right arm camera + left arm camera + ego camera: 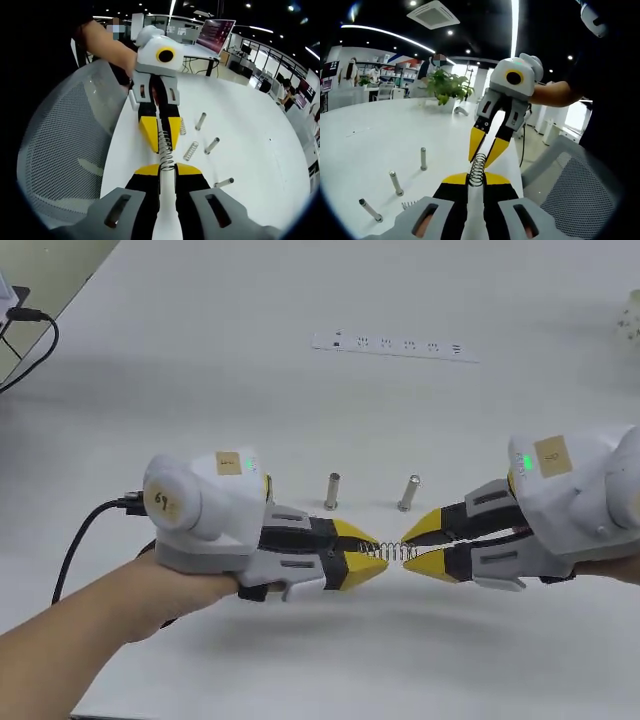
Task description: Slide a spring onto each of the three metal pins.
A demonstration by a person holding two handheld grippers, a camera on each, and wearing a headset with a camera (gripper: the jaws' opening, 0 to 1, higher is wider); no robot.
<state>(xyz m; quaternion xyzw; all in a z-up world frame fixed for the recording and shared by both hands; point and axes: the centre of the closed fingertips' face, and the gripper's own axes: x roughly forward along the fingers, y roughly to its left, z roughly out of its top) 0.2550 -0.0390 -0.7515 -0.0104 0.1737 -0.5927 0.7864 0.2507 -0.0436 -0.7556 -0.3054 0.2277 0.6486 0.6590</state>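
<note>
My left gripper (pixel 372 554) and right gripper (pixel 412 543) meet tip to tip at lower centre of the head view. Each is clenched on one end of a single spring (pixel 393 552), held above the table (pixel 300 390).

Judgement: the spring is light, thin-wired and prone to buckle or flick free. It is best gripped at one end coil, leaving the bore open.

Three pins (pixel 212 145) stand bare right of centre in the right gripper view, with loose springs (pixel 190 150) beside them. In the head view my left gripper largely hides the third pin. The spring's end coils are buried between the jaws.
</note>
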